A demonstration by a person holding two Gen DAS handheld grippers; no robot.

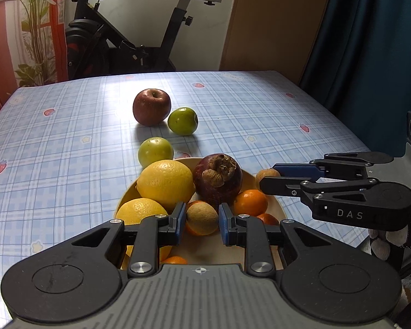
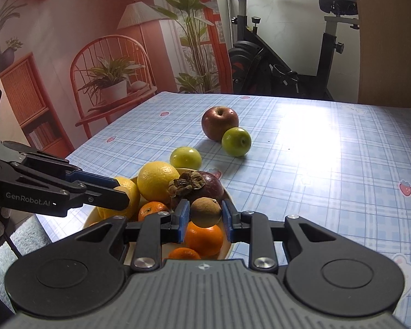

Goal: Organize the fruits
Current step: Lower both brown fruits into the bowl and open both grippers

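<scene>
Gripped a small brown fruit (image 1: 202,220) narrowly in the left claw (image 1: 202,219), over the heaped bowl (image 1: 276,205) at the worktop's (image 1: 68,137) near edge. Pinched a second brown fruit (image 2: 206,211) likewise in the right claw (image 2: 205,215). Risked squeezing either round fruit out sideways, or nudging the lemon (image 1: 165,182) and mangosteen (image 1: 217,178) off the pile.

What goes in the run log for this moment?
left gripper: around longan, contact unclear | right gripper: around second longan | bowl: piled | red apple, two green apples: on table
</scene>
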